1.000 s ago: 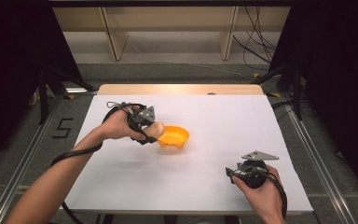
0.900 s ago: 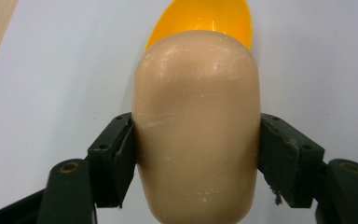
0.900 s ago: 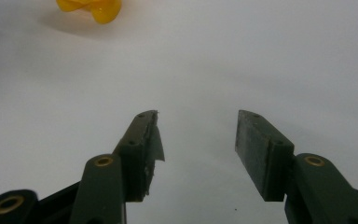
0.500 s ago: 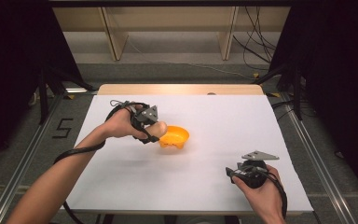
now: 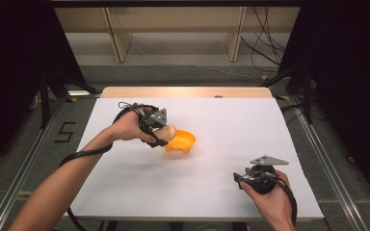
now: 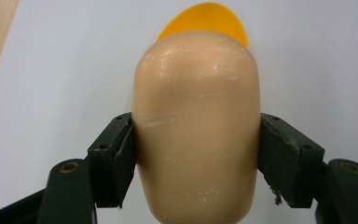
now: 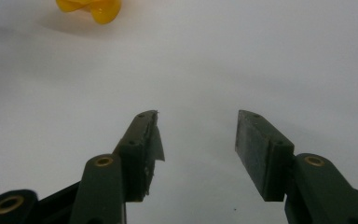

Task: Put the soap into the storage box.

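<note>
Clamping the smooth beige potato-shaped piece (image 6: 196,130) across its middle just above the orange bowl (image 5: 182,141), the left gripper (image 5: 160,129) holds something likely light, stiff and slippery; the right gripper (image 7: 198,140) rests apart-jawed, empty.

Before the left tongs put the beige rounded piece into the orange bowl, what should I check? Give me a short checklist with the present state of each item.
1. Grip on the beige piece: both jaws of the left tongs press its sides. Ok.
2. Orange bowl upright, opening upward. Ok.
3. Piece above the bowl: in the high view it is at the bowl's left rim, not over the middle. Not ok.
4. Bowl empty: the piece hides part of the inside. Cannot tell.
5. Right tongs out of the way: open, holding nothing, near the table's front edge. Ok.
</note>
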The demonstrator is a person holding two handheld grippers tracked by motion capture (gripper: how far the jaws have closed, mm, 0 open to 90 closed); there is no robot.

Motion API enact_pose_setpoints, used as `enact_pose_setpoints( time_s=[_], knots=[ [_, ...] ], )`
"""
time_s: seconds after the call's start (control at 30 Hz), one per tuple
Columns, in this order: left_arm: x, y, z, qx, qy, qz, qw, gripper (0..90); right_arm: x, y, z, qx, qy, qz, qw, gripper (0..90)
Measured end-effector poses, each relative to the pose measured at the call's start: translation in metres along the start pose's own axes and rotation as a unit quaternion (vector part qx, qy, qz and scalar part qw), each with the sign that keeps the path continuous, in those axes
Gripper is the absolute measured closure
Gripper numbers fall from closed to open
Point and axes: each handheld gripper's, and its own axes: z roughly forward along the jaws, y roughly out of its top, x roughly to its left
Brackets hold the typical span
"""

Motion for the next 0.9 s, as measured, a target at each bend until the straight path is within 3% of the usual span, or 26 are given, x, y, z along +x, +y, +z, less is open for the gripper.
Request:
enact_pose_setpoints(
  time_s=[0.3,0.9],
  knots=[
    [0.002,0.005,0.005,-0.006,-0.002,0.012,0.9999,32.3,0.001,0.000,0.000,-0.005,0.000,0.004,1.0000,49.3],
    [0.006,0.009,0.012,-0.010,-0.008,0.016,0.9998,32.3,0.001,0.000,0.001,-0.005,0.003,0.006,1.0000,49.3]
  ],
)
